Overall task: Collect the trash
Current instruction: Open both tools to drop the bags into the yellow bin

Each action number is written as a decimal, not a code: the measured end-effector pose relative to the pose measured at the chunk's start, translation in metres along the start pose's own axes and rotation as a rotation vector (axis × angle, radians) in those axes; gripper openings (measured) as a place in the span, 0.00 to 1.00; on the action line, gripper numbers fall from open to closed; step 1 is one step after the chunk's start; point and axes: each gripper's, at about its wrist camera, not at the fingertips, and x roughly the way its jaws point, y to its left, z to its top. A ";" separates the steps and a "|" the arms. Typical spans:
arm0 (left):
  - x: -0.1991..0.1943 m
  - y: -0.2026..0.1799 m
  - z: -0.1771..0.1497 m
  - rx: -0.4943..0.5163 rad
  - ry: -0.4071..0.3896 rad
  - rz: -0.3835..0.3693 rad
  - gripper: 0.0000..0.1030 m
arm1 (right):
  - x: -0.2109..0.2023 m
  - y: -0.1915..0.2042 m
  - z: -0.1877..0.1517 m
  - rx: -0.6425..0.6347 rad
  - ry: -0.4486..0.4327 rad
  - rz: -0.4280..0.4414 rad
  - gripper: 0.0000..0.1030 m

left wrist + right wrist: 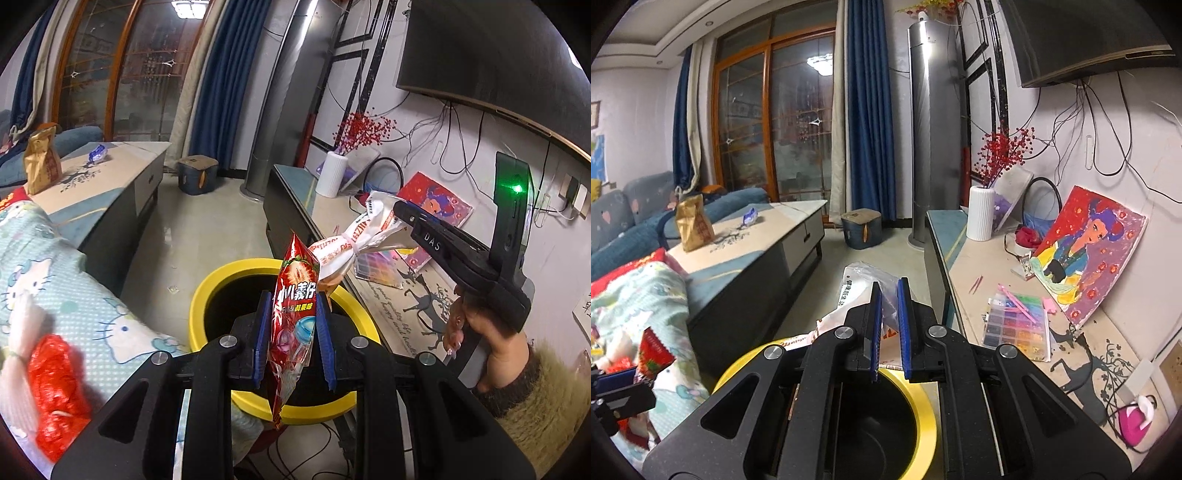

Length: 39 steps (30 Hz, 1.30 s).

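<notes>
Yellow-rimmed bin [207, 295] stands on the floor between the coffee table [768, 236] and the TV counter [975, 266], black inside. Left gripper [293, 332] is clamped on a red snack wrapper [295, 295], held upright over the bin's mouth, its tail hanging below the pads. Right gripper [888, 325], in a person's hand [491, 339], is pinched tight on a crumpled white plastic bag [373, 229], which droops over the bin's far rim. On the coffee table: a brown paper bag [692, 223] near its left edge, a small blue wrapper [750, 216] further back. Bead box [1015, 325] and painting [1086, 254] on the counter.
</notes>
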 end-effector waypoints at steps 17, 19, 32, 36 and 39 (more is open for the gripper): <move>0.026 0.009 -0.003 -0.071 -0.005 0.020 0.89 | 0.019 -0.009 -0.019 0.162 0.171 0.115 0.53; 0.021 0.009 -0.006 -0.066 -0.014 0.036 0.90 | 0.019 -0.007 -0.018 0.164 0.175 0.125 0.54; -0.027 0.025 -0.013 -0.086 -0.071 0.159 0.92 | 0.004 0.020 -0.015 0.139 0.191 0.221 0.60; -0.044 0.033 -0.016 -0.098 -0.093 0.199 0.92 | -0.002 0.032 -0.015 0.122 0.200 0.257 0.60; -0.061 0.041 -0.018 -0.108 -0.120 0.237 0.92 | -0.007 0.042 -0.015 0.111 0.206 0.286 0.60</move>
